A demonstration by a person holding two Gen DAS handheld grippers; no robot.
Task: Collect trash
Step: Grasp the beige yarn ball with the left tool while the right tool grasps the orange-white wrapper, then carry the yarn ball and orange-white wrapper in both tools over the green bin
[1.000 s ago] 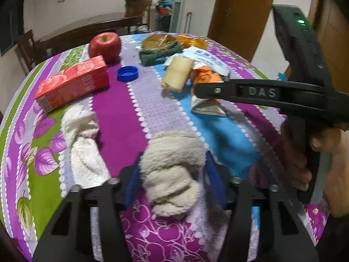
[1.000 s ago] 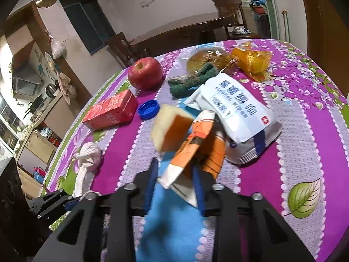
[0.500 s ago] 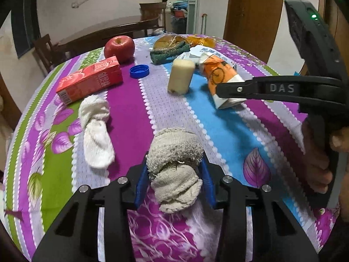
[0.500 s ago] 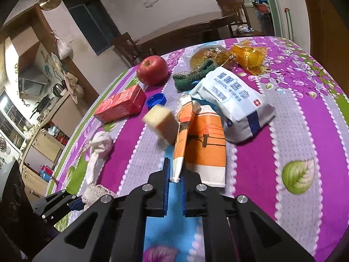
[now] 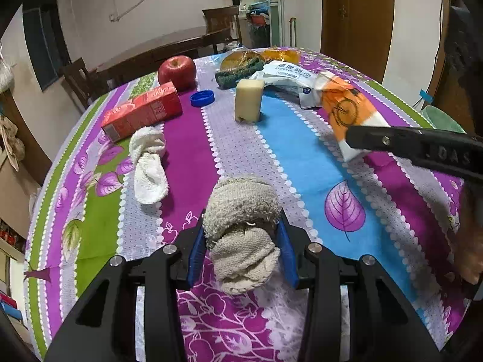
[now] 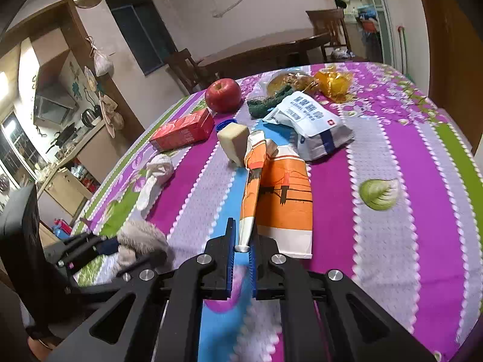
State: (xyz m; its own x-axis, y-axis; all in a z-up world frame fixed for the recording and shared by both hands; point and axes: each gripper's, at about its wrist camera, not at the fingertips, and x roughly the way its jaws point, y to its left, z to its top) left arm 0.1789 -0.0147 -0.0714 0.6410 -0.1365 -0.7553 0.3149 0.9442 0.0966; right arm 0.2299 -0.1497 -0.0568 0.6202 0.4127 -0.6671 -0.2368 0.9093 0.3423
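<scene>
**Grey cloth and orange carton both gripped above the table**

Grey, nubbly towelling filled the left gripper [image 5: 241,250]: its blue-padded fingers [image 5: 196,253] were pressed in on both sides of a rolled grey terry cloth bundle [image 5: 243,229], held over the near edge of the flowered purple tablecloth [image 5: 193,157]. The cloth looked soft and light; it bulged past the pads, so a squeeze across its thick middle seemed the safest hold.

The right gripper [image 6: 241,250] was nearly closed, pinching the flattened lower edge of an orange-and-white drink carton [image 6: 280,199] lifted toward the table's right side. The carton looked empty, crushed and light, its coated card probably slick, so the folded seam was a sensible place to grip.

Loose pieces lay toward the far edge: a red juice box [image 5: 142,111], a blue bottle cap [image 5: 202,98], a pale yellow sponge block [image 5: 249,99], a white wipes packet [image 6: 311,126] and a white knotted rag [image 5: 148,163] near the left edge. A red apple [image 5: 176,71] sat beyond them.
</scene>
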